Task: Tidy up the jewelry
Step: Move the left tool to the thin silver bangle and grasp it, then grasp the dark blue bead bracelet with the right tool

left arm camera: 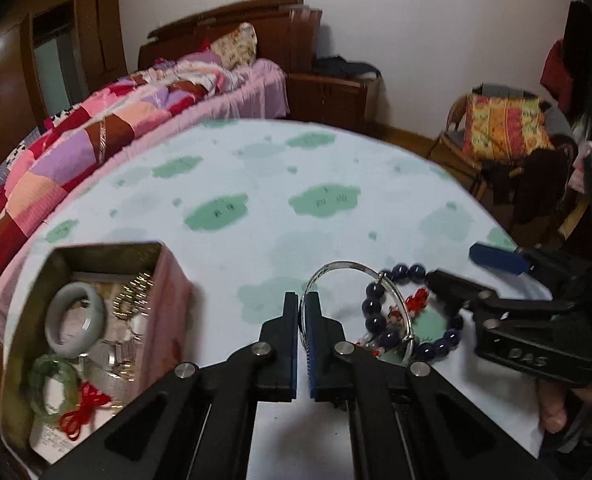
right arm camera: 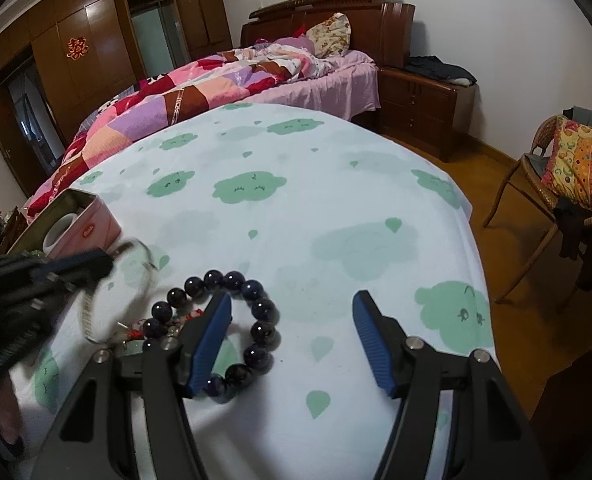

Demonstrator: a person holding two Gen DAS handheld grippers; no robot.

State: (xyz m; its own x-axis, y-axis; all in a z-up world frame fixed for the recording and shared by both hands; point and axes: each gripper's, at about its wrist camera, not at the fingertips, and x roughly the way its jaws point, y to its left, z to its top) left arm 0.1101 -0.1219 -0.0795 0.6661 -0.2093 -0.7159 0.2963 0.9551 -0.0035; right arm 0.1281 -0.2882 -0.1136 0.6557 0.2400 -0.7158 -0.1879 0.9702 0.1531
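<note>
several pieces are already seen inside the tin (left arm camera: 95, 320), at the left of the cloth (left arm camera: 255, 200): a pale bangle (left arm camera: 73, 322), a green bangle (left arm camera: 53, 388) with a red tassel, and some gold and silver bits that cannot be told apart. nearest the left wrist camera, the left gripper (left arm camera: 300, 312) is clamped on the rim of a silver bangle (left arm camera: 360, 304), its pads pressed nearly together on the thin wire; the far arc of the ring looks raised off the cloth, though this is blurred. just beside it, a bead bracelet (right arm camera: 231, 328) of dark blue beads lies flat, with a small red-and-white charm piece (left arm camera: 392, 320) inside the loop, overlapped by the silver bangle. the right gripper (right arm camera: 291, 340) is held wide over the bracelet, 1 finger inside the loop, nothing gripped. by judgement, roughly half the sorting is done: the silver bangle is being taken, and at least 2 pieces are left to go to the tin. farther off, a bed and a chair are seen.
</note>
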